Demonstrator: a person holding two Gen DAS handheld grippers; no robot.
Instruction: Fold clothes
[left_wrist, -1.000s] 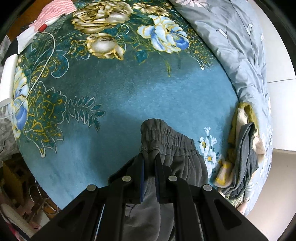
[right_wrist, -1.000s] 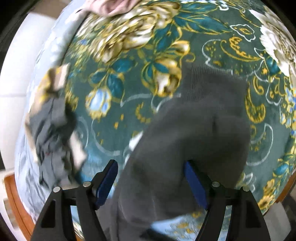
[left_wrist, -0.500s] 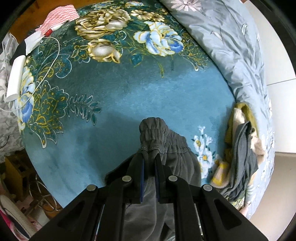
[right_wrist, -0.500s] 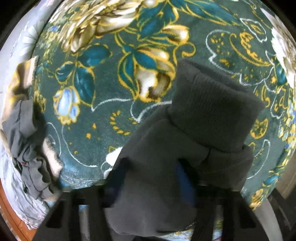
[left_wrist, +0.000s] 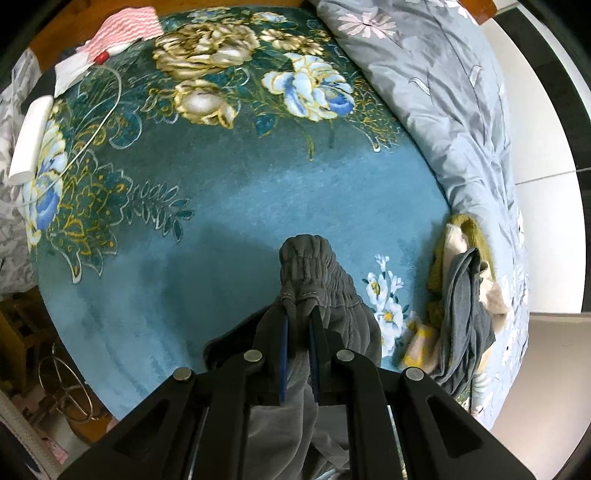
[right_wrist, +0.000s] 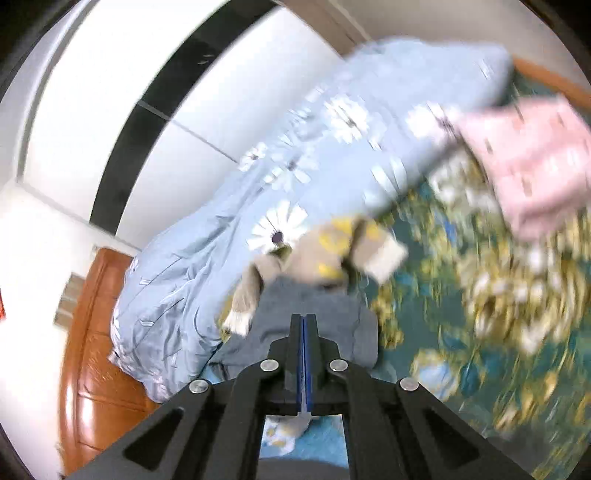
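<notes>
In the left wrist view my left gripper (left_wrist: 299, 314) is shut on the gathered elastic waistband of the grey trousers (left_wrist: 314, 266), which hang bunched over the teal floral blanket (left_wrist: 221, 192). In the right wrist view, which is blurred by motion, my right gripper (right_wrist: 303, 321) is shut. Its blue pads are pressed together and no cloth shows between them. It points at a heap of clothes, with a grey garment (right_wrist: 332, 314) just beyond the tips and a beige and yellow garment (right_wrist: 332, 243) behind that.
The same heap of clothes (left_wrist: 461, 295) lies at the blanket's right edge against a grey-blue flowered duvet (left_wrist: 424, 81). A pink cloth (left_wrist: 125, 26) lies at the far corner. A white device (left_wrist: 31, 140) with a cable rests at the left. The wooden bed frame (right_wrist: 92, 350) borders the duvet.
My right gripper was open over the grey trouser leg; it has shut and swung away towards the heap of clothes by the duvet. The left gripper keeps its grip on the waistband, barely moved.
</notes>
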